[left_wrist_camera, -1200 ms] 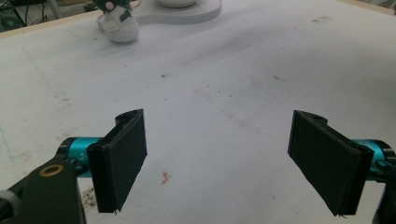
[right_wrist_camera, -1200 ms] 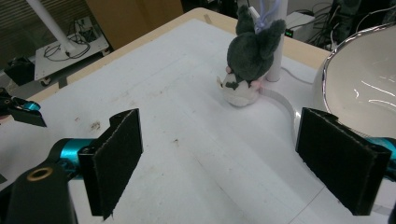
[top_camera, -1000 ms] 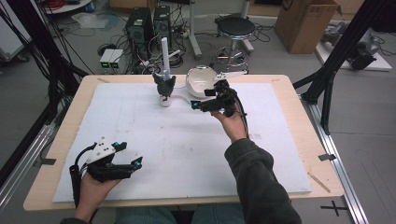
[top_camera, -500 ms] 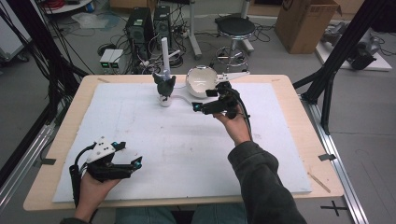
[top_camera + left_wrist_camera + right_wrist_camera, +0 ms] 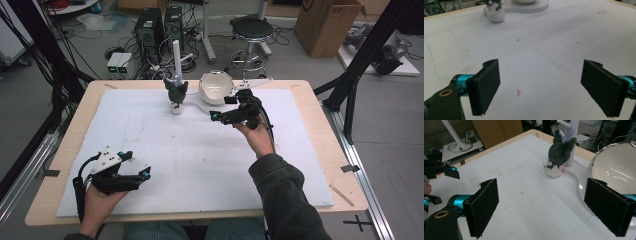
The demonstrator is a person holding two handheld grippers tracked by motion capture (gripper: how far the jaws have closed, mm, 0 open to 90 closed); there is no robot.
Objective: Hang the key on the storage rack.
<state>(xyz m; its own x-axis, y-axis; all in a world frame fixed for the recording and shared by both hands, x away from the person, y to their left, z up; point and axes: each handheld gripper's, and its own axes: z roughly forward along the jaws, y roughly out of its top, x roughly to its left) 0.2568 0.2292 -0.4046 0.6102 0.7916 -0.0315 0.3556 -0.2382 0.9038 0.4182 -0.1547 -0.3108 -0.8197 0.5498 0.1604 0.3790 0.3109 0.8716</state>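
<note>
High view: the desk [image 5: 320, 165] carries a white bowl [image 5: 216, 88] near its far edge, on a flat white base. A grey plush toy [image 5: 175, 93] hangs just left of it on a white post [image 5: 176, 56]. The right gripper [image 5: 227, 114] hovers just right of the toy, jaws apart, empty. The left gripper [image 5: 131, 175] rests near the left front corner, jaws apart, empty.

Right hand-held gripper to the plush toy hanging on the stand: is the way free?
Probably yes. The right hand-held gripper is open, facing the plush toy, with bare white mat between; the bowl sits aside.
</note>
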